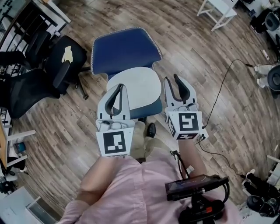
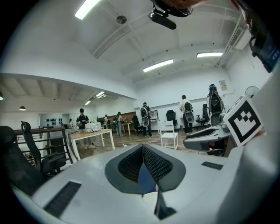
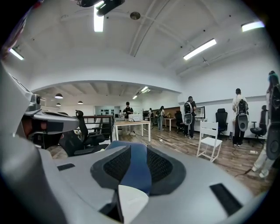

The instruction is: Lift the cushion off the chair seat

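A pale round cushion (image 1: 135,89) lies on the seat of a blue chair (image 1: 124,50) just below me. My left gripper (image 1: 119,87) hovers over the cushion's left edge, its jaws shut with the tips touching and nothing between them. My right gripper (image 1: 172,80) hangs open beside the cushion's right edge. In the left gripper view the gripper (image 2: 142,147) shows only a thin wedge of blue chair (image 2: 142,175) behind the tips. In the right gripper view the gripper (image 3: 133,148) frames the blue chair (image 3: 135,168), with a corner of the cushion (image 3: 131,201) below.
A black office chair (image 1: 52,70) stands to the left on the wooden floor. A white chair (image 1: 218,11) is at the far right, and a black cable (image 1: 223,87) runs across the floor on the right. The person's shoe (image 1: 151,130) is under the seat's front edge.
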{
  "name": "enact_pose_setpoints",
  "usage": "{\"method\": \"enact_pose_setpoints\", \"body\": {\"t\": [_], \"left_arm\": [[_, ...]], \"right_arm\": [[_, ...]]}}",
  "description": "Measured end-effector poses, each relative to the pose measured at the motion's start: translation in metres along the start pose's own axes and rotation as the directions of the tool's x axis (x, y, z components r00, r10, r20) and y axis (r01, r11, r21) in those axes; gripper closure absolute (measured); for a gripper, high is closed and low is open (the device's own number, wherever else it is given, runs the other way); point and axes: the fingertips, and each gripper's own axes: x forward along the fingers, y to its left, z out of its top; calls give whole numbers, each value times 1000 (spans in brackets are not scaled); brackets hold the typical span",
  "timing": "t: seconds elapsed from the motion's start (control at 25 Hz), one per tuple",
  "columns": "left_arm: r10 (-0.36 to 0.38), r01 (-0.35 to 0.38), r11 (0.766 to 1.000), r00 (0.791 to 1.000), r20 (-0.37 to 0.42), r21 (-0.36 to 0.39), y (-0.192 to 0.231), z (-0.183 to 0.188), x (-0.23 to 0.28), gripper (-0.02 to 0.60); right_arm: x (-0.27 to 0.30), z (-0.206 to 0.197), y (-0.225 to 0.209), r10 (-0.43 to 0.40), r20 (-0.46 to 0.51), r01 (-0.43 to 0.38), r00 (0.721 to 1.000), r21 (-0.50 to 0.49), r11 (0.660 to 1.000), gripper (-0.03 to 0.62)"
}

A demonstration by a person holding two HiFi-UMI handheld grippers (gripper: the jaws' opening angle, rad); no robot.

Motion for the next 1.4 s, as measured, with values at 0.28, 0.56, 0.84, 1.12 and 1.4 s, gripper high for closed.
{"method": "enact_pose_setpoints", "body": {"t": [0.28,0.56,0.84,1.12,1.4], "left_arm": [[-30,29,999,995,-99,-18,14,-52,56,568],[-62,52,997,975,-215,-54,16,-130,102,568],[-77,53,995,939,-334,-78,13,-225,128,568],[-92,57,993,912,-400,-98,2,-284,135,568],[-102,59,993,881,-462,-106,-7,-339,141,568]], "right_arm": [[59,-47,-10,25,-102,-23,994,27,999,481],[106,-125,-16,46,-224,-32,974,64,997,481],[137,-227,-22,48,-334,-9,941,117,993,480],[144,-303,-29,41,-414,24,910,151,988,478],[148,-383,-35,54,-481,47,875,197,979,461]]}}
